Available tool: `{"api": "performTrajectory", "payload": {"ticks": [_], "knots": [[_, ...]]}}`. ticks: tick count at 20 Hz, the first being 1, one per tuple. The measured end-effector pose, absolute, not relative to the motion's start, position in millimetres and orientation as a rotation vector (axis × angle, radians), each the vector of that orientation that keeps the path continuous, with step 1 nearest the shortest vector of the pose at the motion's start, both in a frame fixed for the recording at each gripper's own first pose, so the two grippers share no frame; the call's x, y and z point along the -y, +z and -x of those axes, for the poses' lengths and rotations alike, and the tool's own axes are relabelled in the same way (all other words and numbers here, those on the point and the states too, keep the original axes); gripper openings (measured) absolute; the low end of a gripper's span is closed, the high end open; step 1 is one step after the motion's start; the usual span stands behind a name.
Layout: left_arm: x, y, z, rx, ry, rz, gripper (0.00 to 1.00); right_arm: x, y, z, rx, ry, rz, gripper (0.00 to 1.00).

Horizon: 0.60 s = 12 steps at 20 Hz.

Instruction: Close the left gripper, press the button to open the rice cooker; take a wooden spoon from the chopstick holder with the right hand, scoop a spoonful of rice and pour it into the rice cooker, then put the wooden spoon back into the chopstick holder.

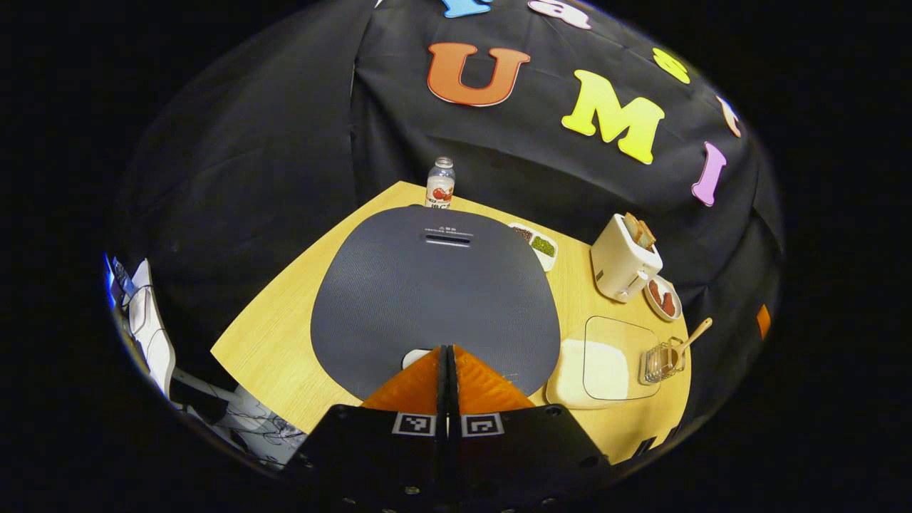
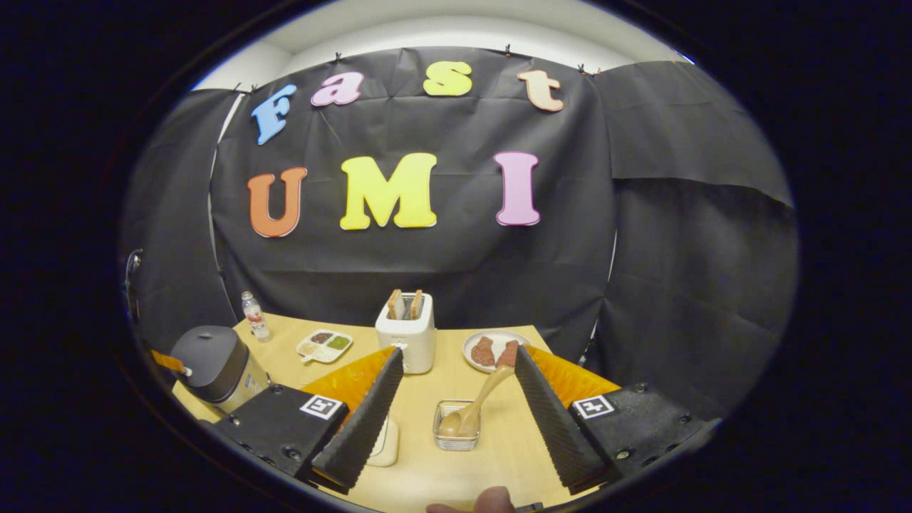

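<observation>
Two grippers in play: your left gripper [image 1: 447, 370] has its fingers pressed together on nothing, hovering right over the rice cooker [image 1: 434, 299], lid still down, so you're on step one; next, push straight down on the button [image 1: 417, 356] just past the tips. Right gripper [image 2: 452, 406] is spread wide and empty, lined up on the wooden spoon [image 2: 474, 410] standing in the chopstick holder [image 2: 456, 433]. Rice tray [image 1: 598, 367] sits beside the cooker on the wood worktop [image 1: 285, 342], black cloth behind
</observation>
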State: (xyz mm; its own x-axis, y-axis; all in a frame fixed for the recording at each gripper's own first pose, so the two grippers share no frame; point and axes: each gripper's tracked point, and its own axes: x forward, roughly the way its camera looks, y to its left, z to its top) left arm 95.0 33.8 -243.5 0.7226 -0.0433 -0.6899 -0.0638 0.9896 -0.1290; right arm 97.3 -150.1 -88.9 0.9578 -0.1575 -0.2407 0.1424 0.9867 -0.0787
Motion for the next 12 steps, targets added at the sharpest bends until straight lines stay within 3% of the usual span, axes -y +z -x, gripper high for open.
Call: {"api": "performTrajectory", "payload": {"ticks": [5, 12], "knots": [[-35.3, -250.0, -94.6, -0.817, 0.008, 0.055, 0.00, 166.4, -106.5, -99.6, -0.292, -0.173, 0.051, 1.00], [-33.6, -195.0, -109.1, -0.601, 0.023, 0.031, 0.00, 186.4, -132.0, -113.0, -0.391, -0.135, 0.018, 1.00]]}}
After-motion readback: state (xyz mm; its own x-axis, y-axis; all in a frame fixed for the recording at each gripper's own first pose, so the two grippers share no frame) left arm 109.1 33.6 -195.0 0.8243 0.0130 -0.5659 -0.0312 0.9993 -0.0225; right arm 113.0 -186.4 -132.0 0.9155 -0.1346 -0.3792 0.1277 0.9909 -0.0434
